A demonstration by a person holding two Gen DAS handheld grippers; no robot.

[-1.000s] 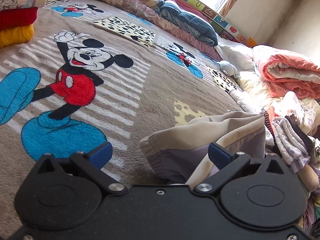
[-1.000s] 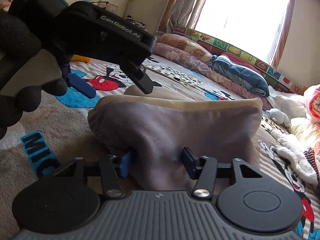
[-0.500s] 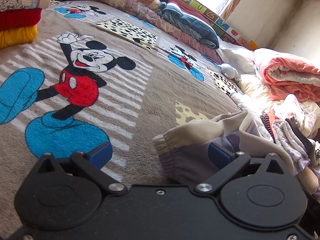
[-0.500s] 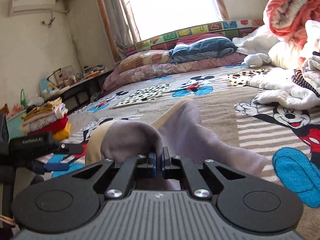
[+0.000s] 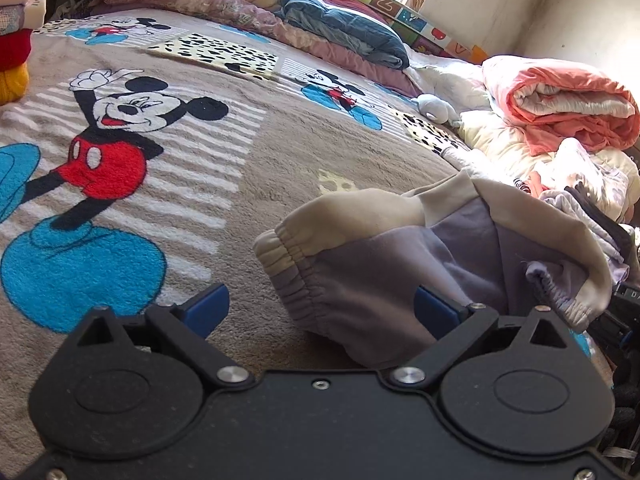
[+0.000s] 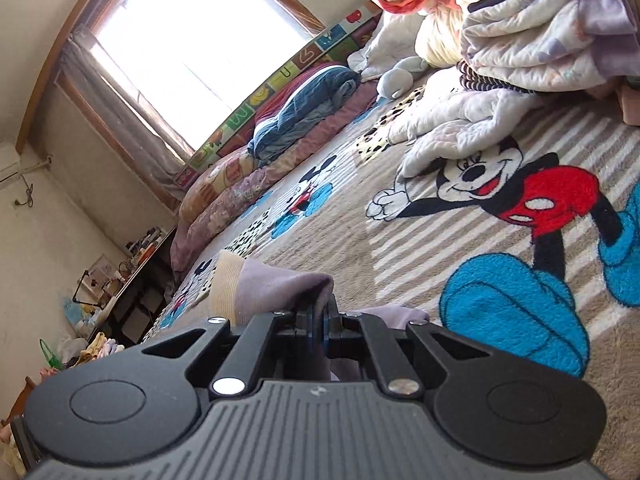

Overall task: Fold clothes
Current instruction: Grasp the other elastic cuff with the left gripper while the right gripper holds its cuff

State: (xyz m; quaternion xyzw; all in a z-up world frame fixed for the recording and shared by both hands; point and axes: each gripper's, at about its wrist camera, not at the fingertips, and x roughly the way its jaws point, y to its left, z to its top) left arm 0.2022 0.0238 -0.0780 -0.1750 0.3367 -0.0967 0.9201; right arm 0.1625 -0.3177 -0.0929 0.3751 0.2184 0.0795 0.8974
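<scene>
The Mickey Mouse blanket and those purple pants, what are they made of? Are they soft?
The blanket looks like thick plush fleece: its surface is fuzzy and matte, with tufted pile in the printed colours. The pants look like soft knit sweatshirt cotton, smooth and matte, with gathered elastic cuffs and cream panels. Both probably feel soft, though pictures cannot prove that.

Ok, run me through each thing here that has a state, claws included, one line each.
Right claw: shut on the lilac garment.
Left claw: open, holding nothing.
Lilac garment: bunched on the blanket, not yet folded.
Orange quilt: rolled up.
Unsorted clothes pile: heaped, unfolded.
</scene>
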